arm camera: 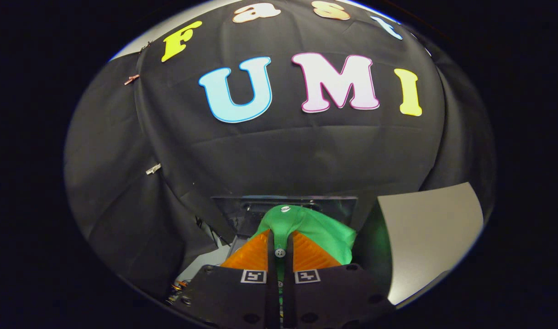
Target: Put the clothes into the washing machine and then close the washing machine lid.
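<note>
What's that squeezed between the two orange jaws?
A green garment with small buttons. In the gripper view, the gripper has both jaws shut on a fold of it, the rest bunching just beyond them.

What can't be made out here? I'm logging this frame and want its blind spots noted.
- Green garment: clamped between the orange fingers of the gripper; its lower part hangs behind them, so its type and length are unclear.
- Washing machine: a dark panel just beyond the fingers; the garment and fingers cover the drum opening.
- White panel: beside the garment, cut off by the view's edge; possibly the lid, not certain.
</note>
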### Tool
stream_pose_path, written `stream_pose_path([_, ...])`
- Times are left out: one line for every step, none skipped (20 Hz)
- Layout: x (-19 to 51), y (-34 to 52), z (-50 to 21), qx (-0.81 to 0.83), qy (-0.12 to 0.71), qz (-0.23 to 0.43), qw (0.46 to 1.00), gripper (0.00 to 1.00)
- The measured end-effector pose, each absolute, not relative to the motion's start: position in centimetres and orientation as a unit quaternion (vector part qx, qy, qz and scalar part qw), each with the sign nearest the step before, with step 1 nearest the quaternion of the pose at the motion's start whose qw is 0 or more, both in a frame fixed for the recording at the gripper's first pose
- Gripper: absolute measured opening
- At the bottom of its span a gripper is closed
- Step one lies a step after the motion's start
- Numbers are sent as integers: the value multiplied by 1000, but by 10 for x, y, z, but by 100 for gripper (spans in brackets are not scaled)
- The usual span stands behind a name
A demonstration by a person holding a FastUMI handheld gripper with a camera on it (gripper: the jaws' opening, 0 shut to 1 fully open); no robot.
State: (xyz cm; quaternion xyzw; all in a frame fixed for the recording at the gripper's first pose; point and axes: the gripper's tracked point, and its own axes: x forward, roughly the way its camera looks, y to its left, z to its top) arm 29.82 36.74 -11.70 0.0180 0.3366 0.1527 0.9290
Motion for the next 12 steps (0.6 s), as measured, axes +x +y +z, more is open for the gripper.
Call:
stream_pose_path([297,374,-129,20,342,157,926,8])
stream_pose_path([296,379,-140,22,348,160,923,8])
stream_pose_path([295,383,-153,23,356,161,920,8])
stream_pose_path([296,387,-166,25,362,163,918,8])
stream_pose_path([295,391,-179,23,368,162,915,8])
stream_pose_path([295,392,-192,19,373,161,914,8])
stream_pose_path([296,394,-205,15,379,161,911,8])
stream_pose_path([294,393,-216,10,384,159,909,8])
stream_pose_path([294,391,-228,6,389,155,908,8])
stream_pose_path([295,388,-237,2,391,149,908,8])
stream_pose_path([298,386,-249,-1,394,144,908,8])
stream_pose_path([298,383,-259,-4,398,139,907,8])
